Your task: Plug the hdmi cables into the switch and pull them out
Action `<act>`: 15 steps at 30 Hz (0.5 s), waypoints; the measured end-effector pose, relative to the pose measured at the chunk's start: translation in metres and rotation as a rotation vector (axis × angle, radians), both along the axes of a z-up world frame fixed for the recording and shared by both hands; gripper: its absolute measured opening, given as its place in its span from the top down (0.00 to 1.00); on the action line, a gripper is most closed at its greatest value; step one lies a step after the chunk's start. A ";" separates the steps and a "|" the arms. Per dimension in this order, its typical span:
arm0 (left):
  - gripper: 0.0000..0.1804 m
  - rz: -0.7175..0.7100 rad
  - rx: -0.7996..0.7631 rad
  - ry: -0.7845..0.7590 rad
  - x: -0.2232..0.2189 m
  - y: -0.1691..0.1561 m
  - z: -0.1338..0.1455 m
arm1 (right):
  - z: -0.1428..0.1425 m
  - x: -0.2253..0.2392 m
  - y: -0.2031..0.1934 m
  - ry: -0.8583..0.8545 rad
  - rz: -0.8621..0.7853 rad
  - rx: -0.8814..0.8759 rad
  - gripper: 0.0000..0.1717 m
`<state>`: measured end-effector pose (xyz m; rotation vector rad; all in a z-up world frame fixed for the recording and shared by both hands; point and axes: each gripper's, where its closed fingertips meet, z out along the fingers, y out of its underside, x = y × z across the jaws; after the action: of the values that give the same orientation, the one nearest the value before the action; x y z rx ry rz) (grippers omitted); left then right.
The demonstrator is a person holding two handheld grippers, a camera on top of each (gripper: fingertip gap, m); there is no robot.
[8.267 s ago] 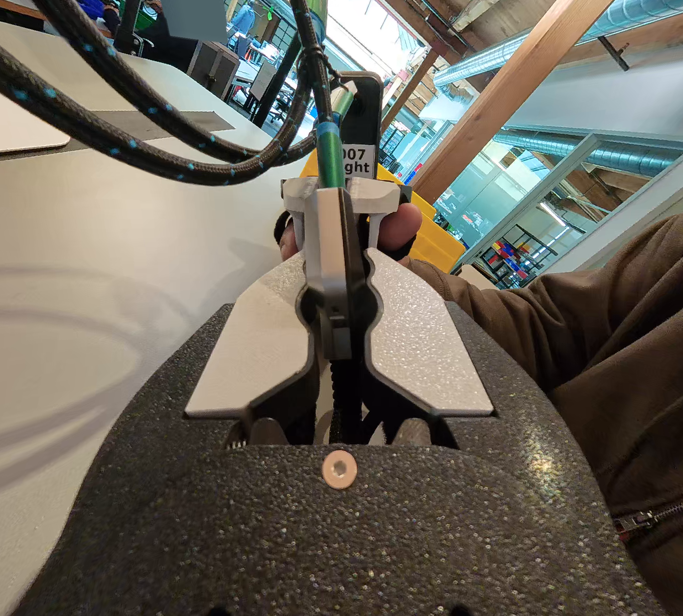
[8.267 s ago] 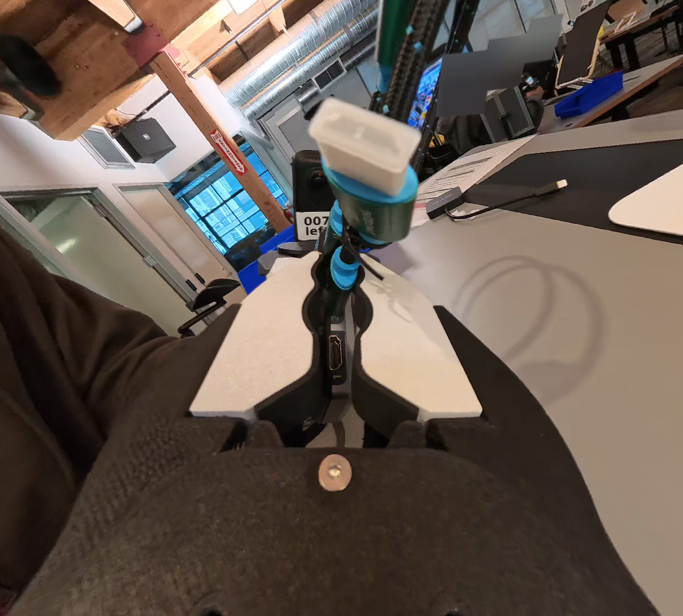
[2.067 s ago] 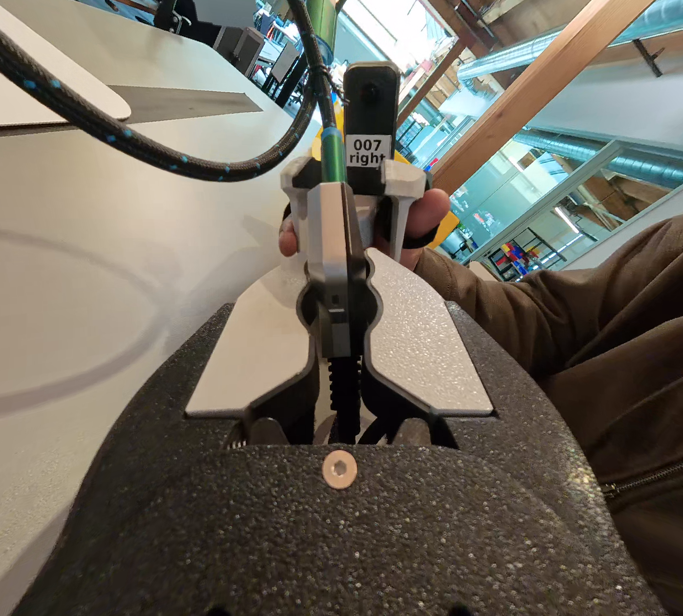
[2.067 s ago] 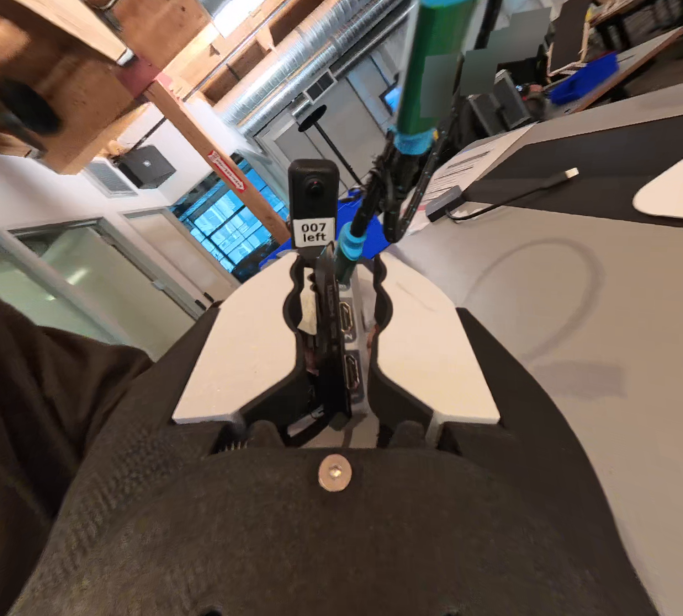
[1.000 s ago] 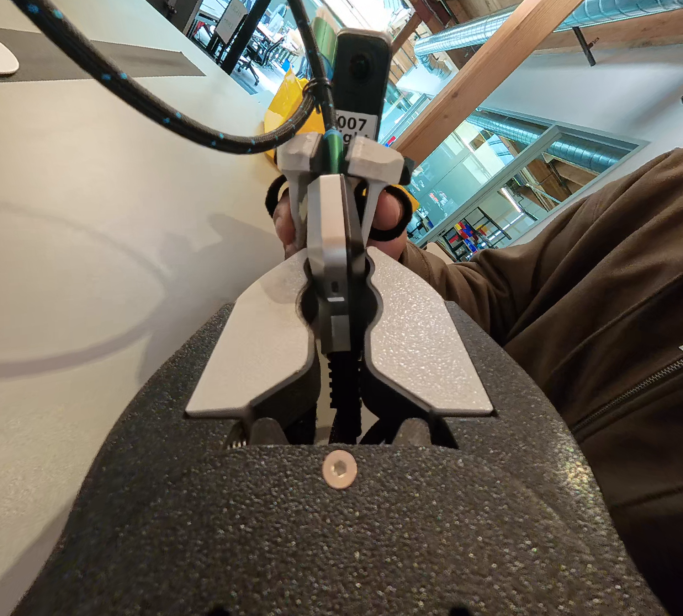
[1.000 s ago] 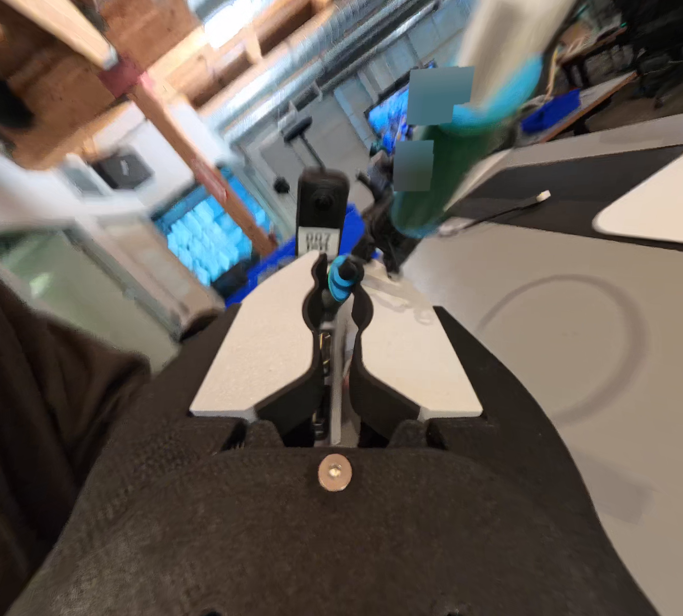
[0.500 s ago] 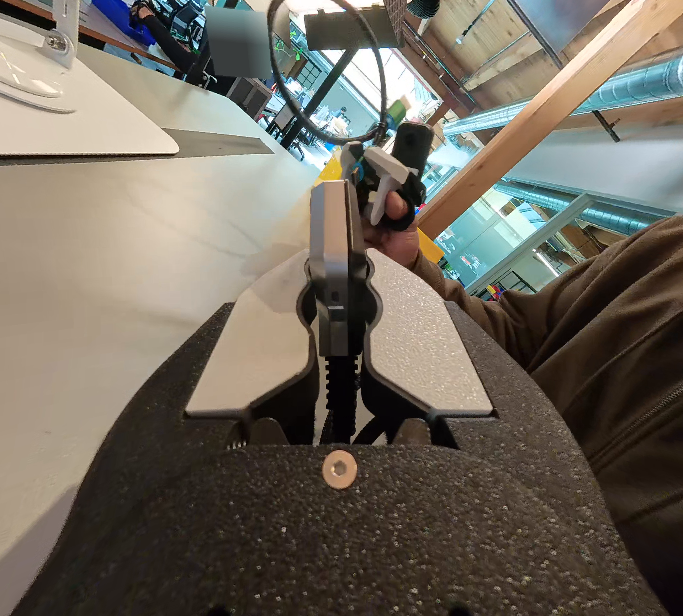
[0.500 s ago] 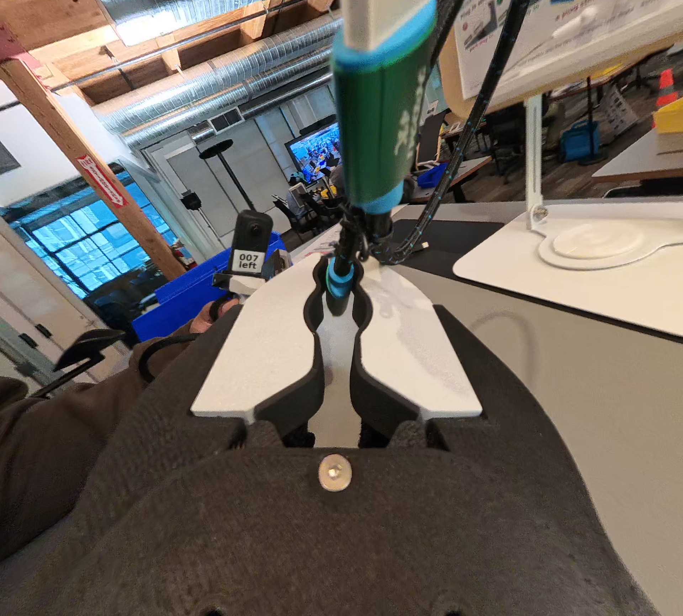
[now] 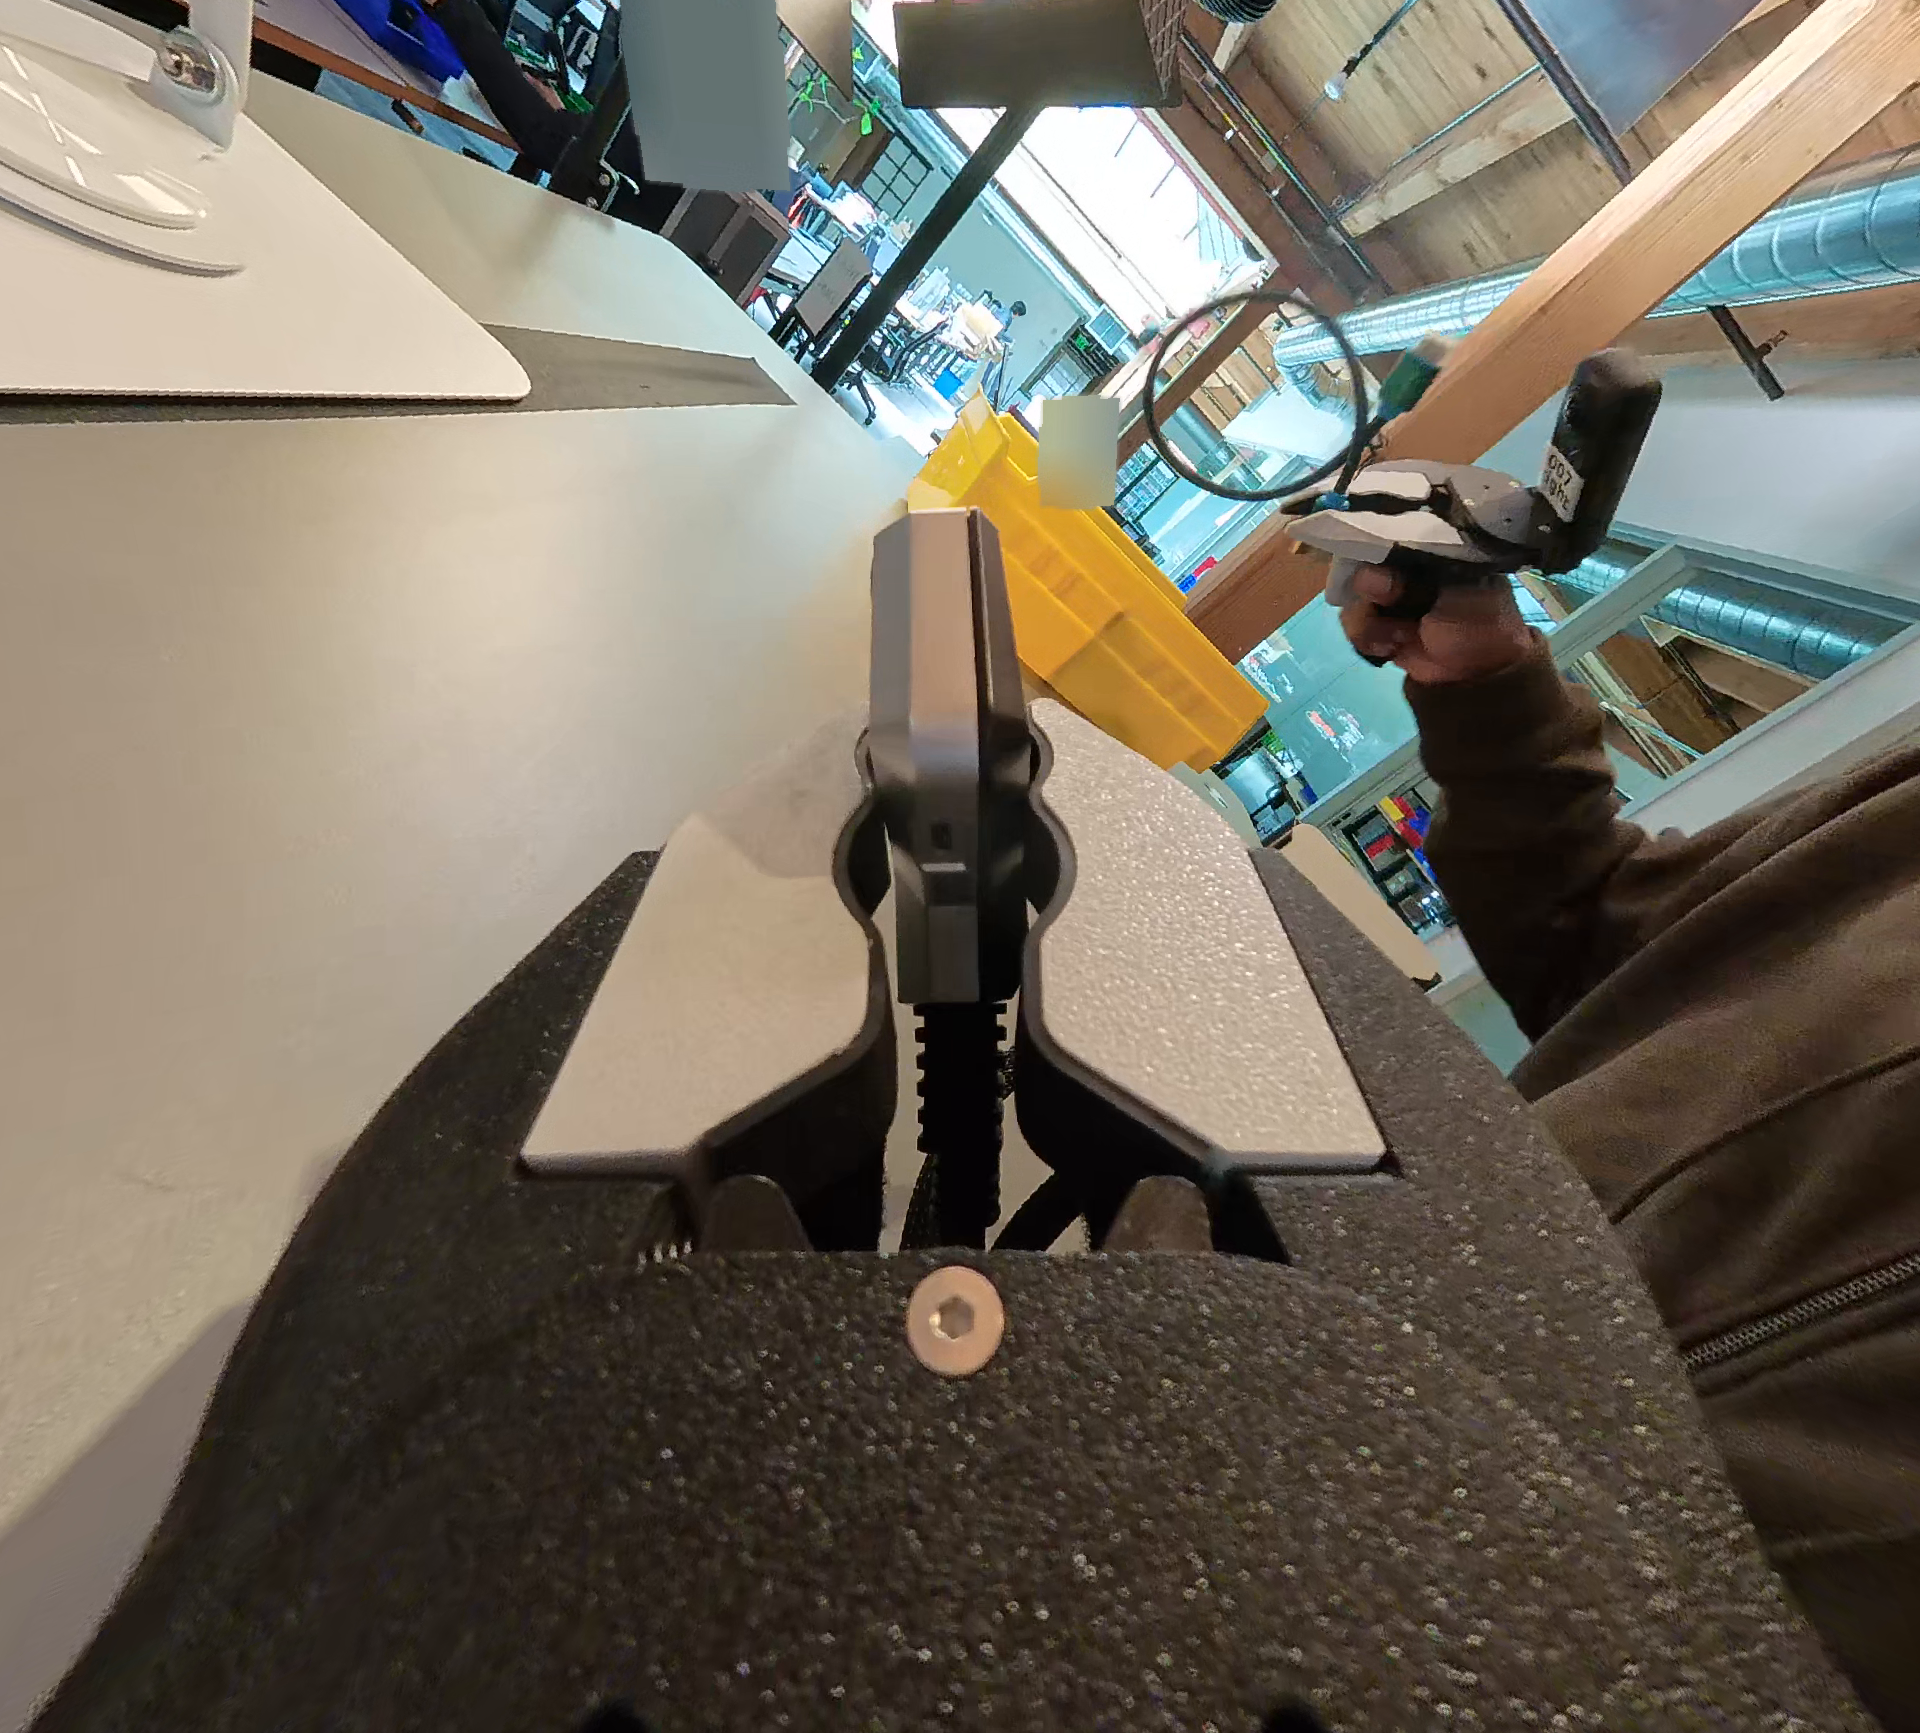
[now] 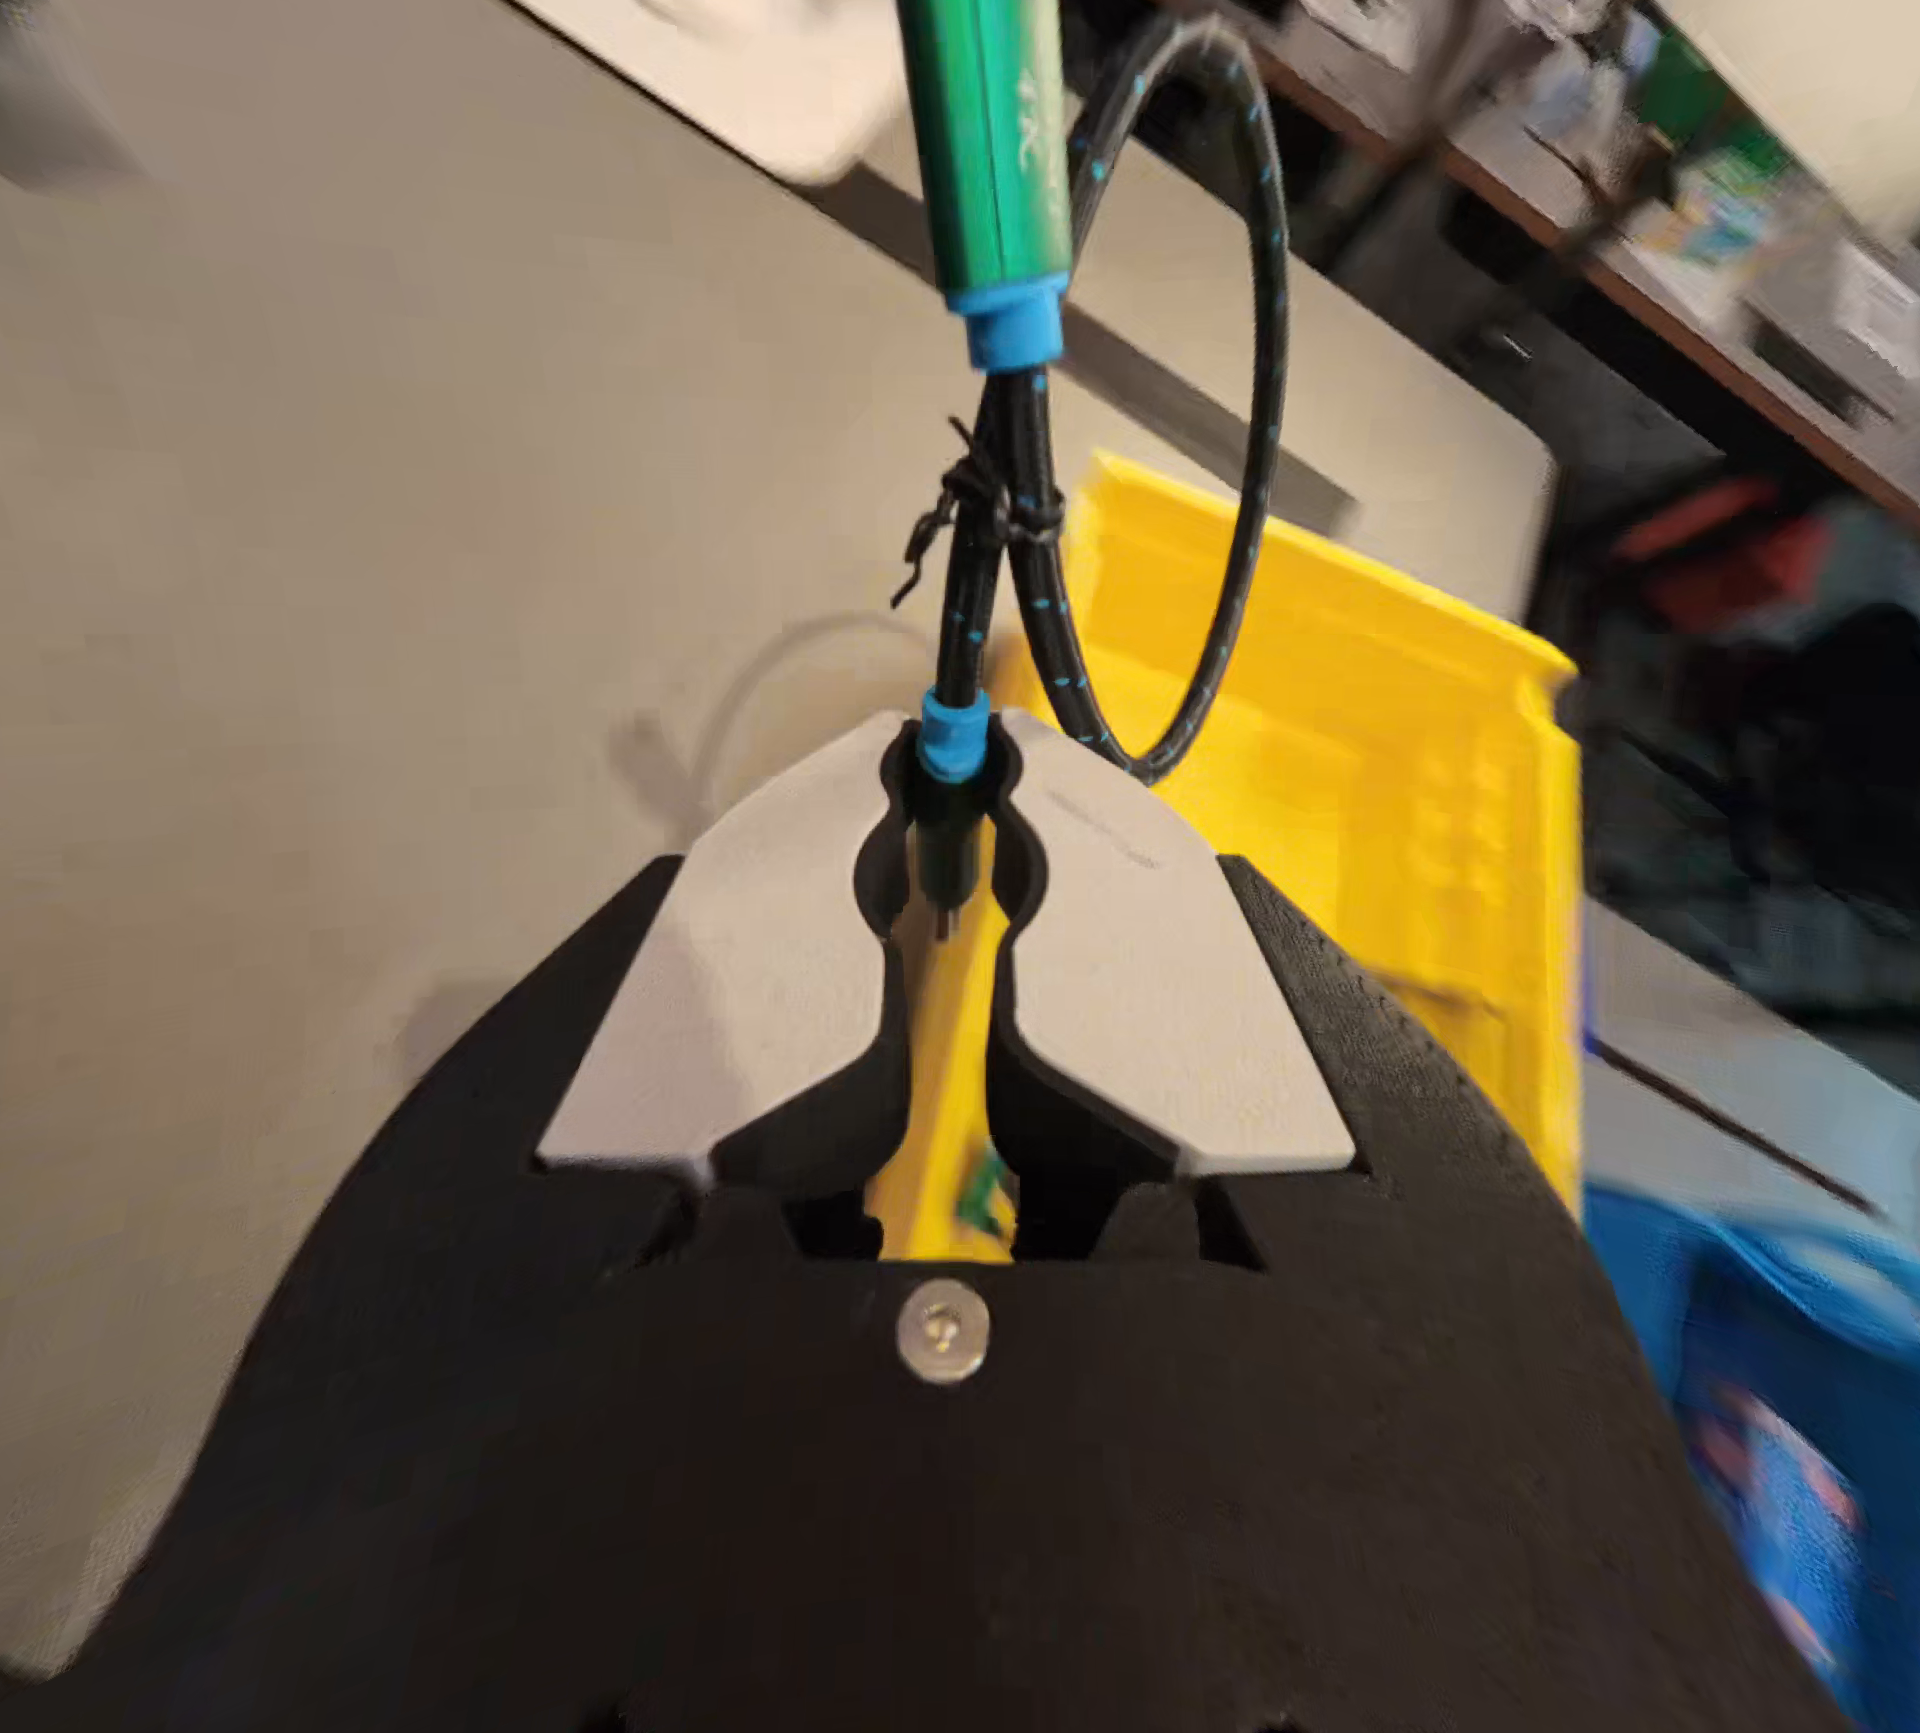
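Clamping a slim grey adapter block (image 9: 940, 696), the left gripper (image 9: 945, 748) has both fingers (image 9: 1122, 873) pressed against the block's flat sides. The block stands on edge between them, and a ribbed black strain relief (image 9: 958, 1070) runs from its near end back toward the gripper body. The left gripper is held above the pale desk (image 9: 364, 696), near the desk's far edge. A yellow bin (image 9: 1101, 613) sits just beyond that edge. A white flat base plate (image 9: 208, 312) with an upright post lies toward the desk's far left corner, on a dark mat. The right gripper (image 10: 951, 748) is closed on a black braided cable with blue flecks (image 10: 1247, 395). Its fingers (image 10: 790, 873) grip the cable plug at the blue collar (image 10: 951, 733), with the thin plug end projecting back between the fingers. From the collar the cable rises, forms one loop secured by a thin black tie (image 10: 977, 509), and ends in a green connector (image 10: 987, 125) with a blue collar and a pale cap. The connector hangs free above the fingers and touches nothing. The right wrist view is motion-blurred. It shows the looped cable held in the air over the yellow bin (image 10: 1403, 748) and the desk edge (image 10: 416, 436). In the left wrist view, the right gripper (image 9: 1351, 525) appears well apart from the left gripper, raised to the right with the cable loop (image 9: 1247, 395) above it. A hand (image 9: 1423, 623) in a brown sleeve holds it.
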<state>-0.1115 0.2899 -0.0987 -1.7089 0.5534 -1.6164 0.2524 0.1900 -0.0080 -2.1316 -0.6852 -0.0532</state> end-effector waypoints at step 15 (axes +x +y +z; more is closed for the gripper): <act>0.88 0.032 0.025 0.029 0.000 0.000 -0.002 | -0.055 0.192 -0.050 -0.566 -0.382 -0.237 0.94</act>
<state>-0.1111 0.2899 -0.1003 -1.7170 0.5554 -1.5587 0.4441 0.1396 -0.0634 -2.4706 -0.6077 -0.8447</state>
